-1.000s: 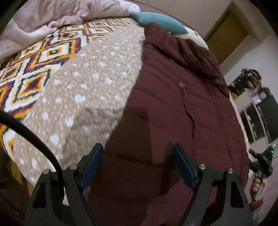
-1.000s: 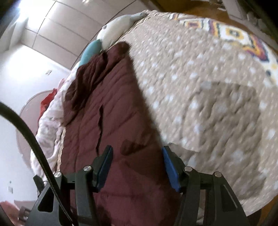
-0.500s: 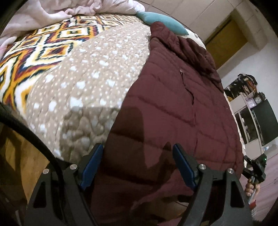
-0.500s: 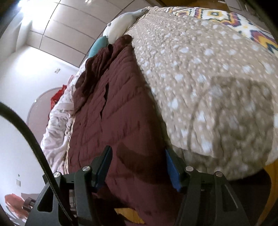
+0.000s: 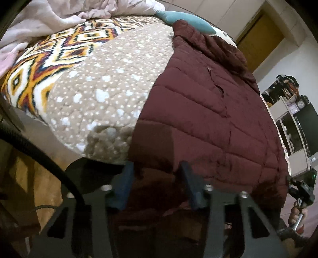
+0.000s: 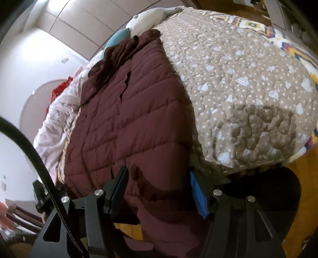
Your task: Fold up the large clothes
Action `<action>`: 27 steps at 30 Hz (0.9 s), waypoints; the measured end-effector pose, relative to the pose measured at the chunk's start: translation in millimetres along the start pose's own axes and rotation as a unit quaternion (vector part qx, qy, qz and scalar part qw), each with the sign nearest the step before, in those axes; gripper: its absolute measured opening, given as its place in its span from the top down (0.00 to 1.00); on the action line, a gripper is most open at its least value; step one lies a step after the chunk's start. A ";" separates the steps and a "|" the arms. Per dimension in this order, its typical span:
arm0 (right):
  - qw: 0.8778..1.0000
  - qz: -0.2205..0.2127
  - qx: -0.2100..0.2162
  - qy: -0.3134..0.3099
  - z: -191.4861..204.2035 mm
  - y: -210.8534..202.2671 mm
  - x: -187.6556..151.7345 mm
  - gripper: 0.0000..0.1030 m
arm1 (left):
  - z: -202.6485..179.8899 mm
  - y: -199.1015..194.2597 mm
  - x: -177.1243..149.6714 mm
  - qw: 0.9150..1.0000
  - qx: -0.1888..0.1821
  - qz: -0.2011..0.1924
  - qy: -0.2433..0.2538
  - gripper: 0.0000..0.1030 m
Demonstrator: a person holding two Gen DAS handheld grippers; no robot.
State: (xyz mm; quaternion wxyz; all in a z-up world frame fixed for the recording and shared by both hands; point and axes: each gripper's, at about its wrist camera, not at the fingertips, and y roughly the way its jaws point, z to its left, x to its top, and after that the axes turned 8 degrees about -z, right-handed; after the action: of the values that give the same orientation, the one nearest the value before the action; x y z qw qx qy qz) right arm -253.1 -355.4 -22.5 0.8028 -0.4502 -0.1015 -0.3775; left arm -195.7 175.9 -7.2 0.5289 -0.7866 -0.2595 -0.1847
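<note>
A maroon quilted jacket [image 5: 208,111] lies spread lengthwise on the bed, its hem hanging over the near edge. Beneath it is a tan spotted quilt [image 5: 103,89], with a patterned blanket [image 5: 49,57] beyond and a teal pillow [image 5: 184,17] at the collar end. The left gripper [image 5: 157,184] is closing, hem between its fingers, not clearly pinched. The right gripper [image 6: 159,190] stands open astride the hem, at the jacket's edge beside the quilt.
</note>
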 end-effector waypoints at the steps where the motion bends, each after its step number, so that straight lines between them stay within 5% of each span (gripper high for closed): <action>1: 1.000 0.003 -0.008 -0.011 3.5 -0.2 -1.8 0.39 | -0.2 -2.8 0.0 1.000 -0.001 -0.001 -0.002 0.66; 3: 0.999 0.008 -0.029 -0.032 9.9 -2.1 -2.6 0.53 | -2.0 -9.2 1.3 1.000 0.002 -0.004 -0.005 0.79; 9: 0.998 0.005 0.012 -0.054 30.8 -25.9 13.7 0.74 | 3.3 -50.4 21.2 0.996 -0.054 -0.034 -0.063 0.88; 13: 0.995 -0.015 0.070 -0.065 57.8 -48.8 42.4 0.77 | -3.0 -85.6 51.0 0.988 -0.098 -0.081 -0.088 1.00; 16: 0.992 -0.039 0.102 -0.065 76.8 -59.6 69.4 0.77 | -17.0 -103.4 86.7 0.982 -0.117 -0.122 -0.079 1.00; 22: 0.990 -0.062 0.107 -0.071 112.2 -37.7 122.4 0.78 | -51.9 -91.4 140.6 0.987 -0.065 -0.146 -0.030 1.00; 24: 0.990 -0.051 0.105 -0.078 120.1 -23.0 129.3 0.78 | -55.4 -88.3 138.2 0.988 -0.036 -0.151 -0.013 0.96; 27: 0.990 -0.039 0.100 -0.092 127.3 -10.1 127.8 0.78 | -43.9 -78.2 121.5 0.990 -0.018 -0.142 0.000 0.62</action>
State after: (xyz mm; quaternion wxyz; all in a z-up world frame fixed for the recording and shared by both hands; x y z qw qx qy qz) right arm -148.9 -322.5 121.4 0.8158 -0.3959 -0.2297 -0.3534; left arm -146.8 185.0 135.4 0.4829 -0.7515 -0.3649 -0.2625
